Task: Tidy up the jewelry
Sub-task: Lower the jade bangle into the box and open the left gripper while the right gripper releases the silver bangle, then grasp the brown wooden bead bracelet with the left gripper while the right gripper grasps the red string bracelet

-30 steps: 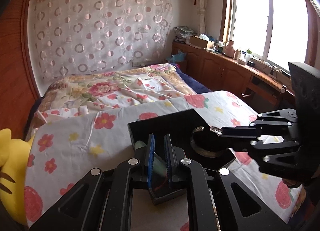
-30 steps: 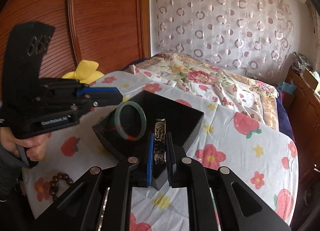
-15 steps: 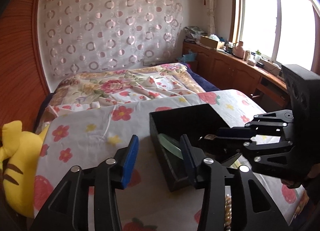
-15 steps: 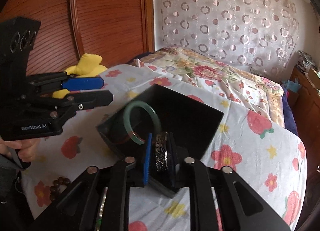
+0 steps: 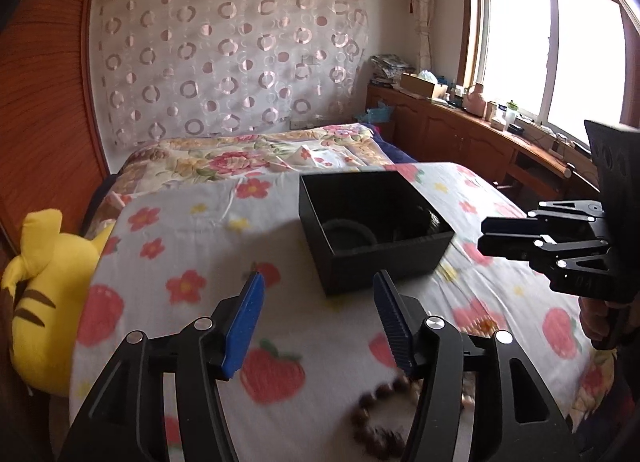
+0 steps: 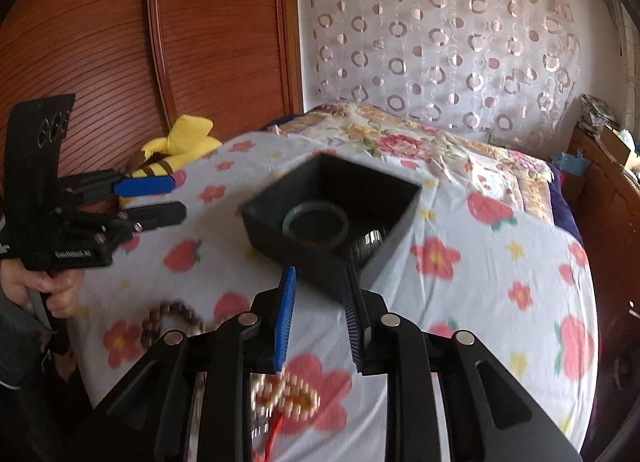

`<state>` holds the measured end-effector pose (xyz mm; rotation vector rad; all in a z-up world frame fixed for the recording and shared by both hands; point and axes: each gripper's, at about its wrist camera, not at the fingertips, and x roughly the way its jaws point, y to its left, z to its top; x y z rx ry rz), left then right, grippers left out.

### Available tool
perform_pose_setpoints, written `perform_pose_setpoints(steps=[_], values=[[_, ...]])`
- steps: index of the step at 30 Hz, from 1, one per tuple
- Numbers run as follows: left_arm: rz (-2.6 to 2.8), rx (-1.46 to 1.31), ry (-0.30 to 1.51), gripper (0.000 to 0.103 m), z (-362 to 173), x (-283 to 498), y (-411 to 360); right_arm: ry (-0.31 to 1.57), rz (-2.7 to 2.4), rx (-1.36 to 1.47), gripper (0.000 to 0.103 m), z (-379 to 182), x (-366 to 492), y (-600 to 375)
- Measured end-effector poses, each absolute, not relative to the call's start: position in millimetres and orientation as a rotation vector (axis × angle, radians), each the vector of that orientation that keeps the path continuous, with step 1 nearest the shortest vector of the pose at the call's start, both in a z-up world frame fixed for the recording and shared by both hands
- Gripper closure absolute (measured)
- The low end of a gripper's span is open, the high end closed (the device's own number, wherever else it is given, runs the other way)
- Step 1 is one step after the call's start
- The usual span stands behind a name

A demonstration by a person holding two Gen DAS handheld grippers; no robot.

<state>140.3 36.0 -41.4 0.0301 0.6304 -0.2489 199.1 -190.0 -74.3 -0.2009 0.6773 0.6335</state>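
A black open box [image 5: 374,229] [image 6: 332,217] sits on the flowered bedsheet. A green jade bangle [image 6: 315,223] and a silver metal bracelet [image 6: 370,242] lie inside it. My left gripper [image 5: 318,318] is open and empty, in front of the box; it also shows in the right wrist view [image 6: 160,197]. My right gripper [image 6: 318,318] is open and empty, just in front of the box; it also shows in the left wrist view [image 5: 486,236]. A brown bead bracelet [image 5: 380,418] [image 6: 172,318] lies near my left fingers. A pearl bracelet [image 6: 284,394] with red thread lies under my right gripper.
A yellow plush toy [image 5: 44,298] [image 6: 176,145] lies at the bed's left edge by the wooden headboard [image 6: 120,61]. A floral quilt [image 5: 256,157] lies behind the box. A wooden counter [image 5: 480,133] with clutter runs under the window.
Both grippers opened and pulled back from the box. The left one let go of the green bangle, the right one let go of the metal bracelet; both now lie in the box.
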Motion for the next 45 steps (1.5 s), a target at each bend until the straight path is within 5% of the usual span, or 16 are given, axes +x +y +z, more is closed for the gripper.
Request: perform_pose_setpoints(steps=[25,26,27,34,41,45], values=[[-0.254,0.010,0.706,0.049,-77,73,37,0.841,0.653,-0.238,0.077,-137,115,-206],[-0.254,0.009,0.708,0.049,-78,73,37,0.840,0.645,-0.239,0.078,-139,118,-206],[-0.254,0.008,0.711,0.049,-79,73,37,0.835,0.643,-0.236,0.097,-139,119,-207],[-0.274,-0.010,0.744,0.049,-87,78,37,0.721,0.637,-0.173,0.099,-108,115,-219],[-0.306,-0.011,0.782,0.074,-92,87,33,0.614,0.609,-0.135,0.099,-69,108,-240],[-0.314,0.018,0.809,0.076,-96,96,28,0.586,0.602,-0.134,0.099,-57,105,-246]])
